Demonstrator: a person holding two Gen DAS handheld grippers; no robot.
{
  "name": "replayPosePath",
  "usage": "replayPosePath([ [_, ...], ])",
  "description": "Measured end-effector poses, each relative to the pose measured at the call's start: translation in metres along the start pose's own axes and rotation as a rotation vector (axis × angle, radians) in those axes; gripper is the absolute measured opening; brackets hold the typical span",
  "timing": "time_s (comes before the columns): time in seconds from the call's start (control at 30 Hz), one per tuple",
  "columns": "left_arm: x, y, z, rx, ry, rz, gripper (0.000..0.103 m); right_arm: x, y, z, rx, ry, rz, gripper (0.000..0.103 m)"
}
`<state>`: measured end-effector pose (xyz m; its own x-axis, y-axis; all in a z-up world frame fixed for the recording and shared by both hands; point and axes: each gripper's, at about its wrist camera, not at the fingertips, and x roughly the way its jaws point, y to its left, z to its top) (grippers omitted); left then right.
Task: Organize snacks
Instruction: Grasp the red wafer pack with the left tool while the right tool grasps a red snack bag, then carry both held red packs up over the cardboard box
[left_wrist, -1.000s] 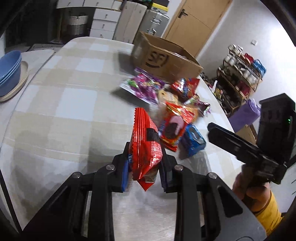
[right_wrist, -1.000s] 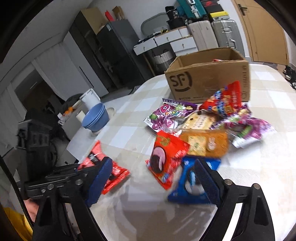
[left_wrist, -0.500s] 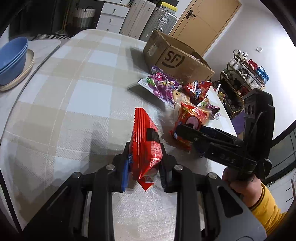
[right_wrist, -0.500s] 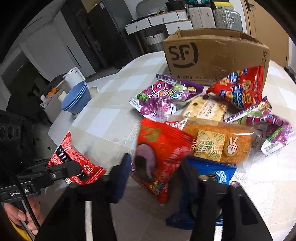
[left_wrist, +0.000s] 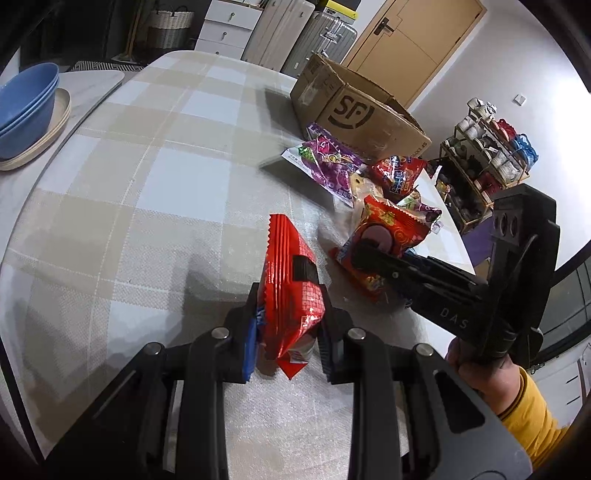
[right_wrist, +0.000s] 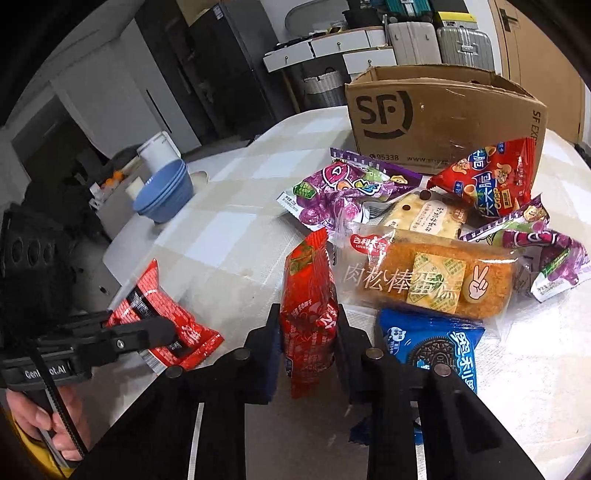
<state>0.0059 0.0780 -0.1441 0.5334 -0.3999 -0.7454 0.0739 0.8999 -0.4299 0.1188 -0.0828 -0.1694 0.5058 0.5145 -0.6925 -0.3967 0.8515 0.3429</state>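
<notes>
Your left gripper (left_wrist: 286, 332) is clamped on a red wafer-style packet (left_wrist: 291, 295), held edge-up just above the checked worktop (left_wrist: 147, 184), on the near side and apart from the snack pile. In the right wrist view the same packet (right_wrist: 162, 317) sits at lower left with the left gripper (right_wrist: 140, 332) closed over it.

Your right gripper (right_wrist: 308, 354) is pinching a red pie packet (right_wrist: 310, 314) by its lower end; packet stands roughly upright, tilted slightly, at the near edge of the pile. From the left wrist view the right gripper (left_wrist: 369, 254) reaches onto that packet (left_wrist: 388, 236).

Rest of the pile on the worktop:
- blue cookie pack (right_wrist: 436, 343) just right of your right gripper
- meat floss cake bag (right_wrist: 428, 277) behind it, touching
- cream cracker pack (right_wrist: 424, 218), partly covered
- purple candy bag (right_wrist: 343, 192) and a second purple bag (right_wrist: 546, 258) far right
- red snack bag (right_wrist: 491, 181) leaning against the SF cardboard box (right_wrist: 443, 122)

Stacked blue bowls (right_wrist: 166, 192) sit off to the left, well apart.
</notes>
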Motion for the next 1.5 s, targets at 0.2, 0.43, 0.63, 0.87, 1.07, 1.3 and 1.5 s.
replayPosePath([
  [0.2,-0.005,-0.003,-0.003,0.005,-0.005,0.003,0.023,-0.021,-0.011,-0.001,0.067,-0.054,0.063,0.025],
  [0.43,-0.011,-0.012,-0.003,0.026,-0.009,0.015,0.023,-0.062,-0.015,-0.002,0.099,-0.147,0.117,0.025],
  [0.63,-0.015,-0.031,-0.001,0.054,-0.019,0.013,0.023,-0.112,-0.018,-0.005,0.094,-0.223,0.138,0.025],
  [0.87,-0.011,-0.066,0.000,0.113,-0.017,-0.001,0.023,-0.158,-0.038,-0.025,0.117,-0.271,0.113,0.025],
  [1.07,-0.002,-0.093,-0.004,0.153,0.003,-0.015,0.023,-0.171,-0.057,-0.050,0.154,-0.266,0.086,0.025],
  [1.3,0.002,-0.109,-0.006,0.187,0.011,-0.011,0.023,-0.179,-0.074,-0.066,0.197,-0.285,0.066,0.025],
  [1.5,0.003,-0.115,-0.005,0.204,0.018,-0.011,0.023,-0.186,-0.070,-0.065,0.189,-0.306,0.073,0.025],
])
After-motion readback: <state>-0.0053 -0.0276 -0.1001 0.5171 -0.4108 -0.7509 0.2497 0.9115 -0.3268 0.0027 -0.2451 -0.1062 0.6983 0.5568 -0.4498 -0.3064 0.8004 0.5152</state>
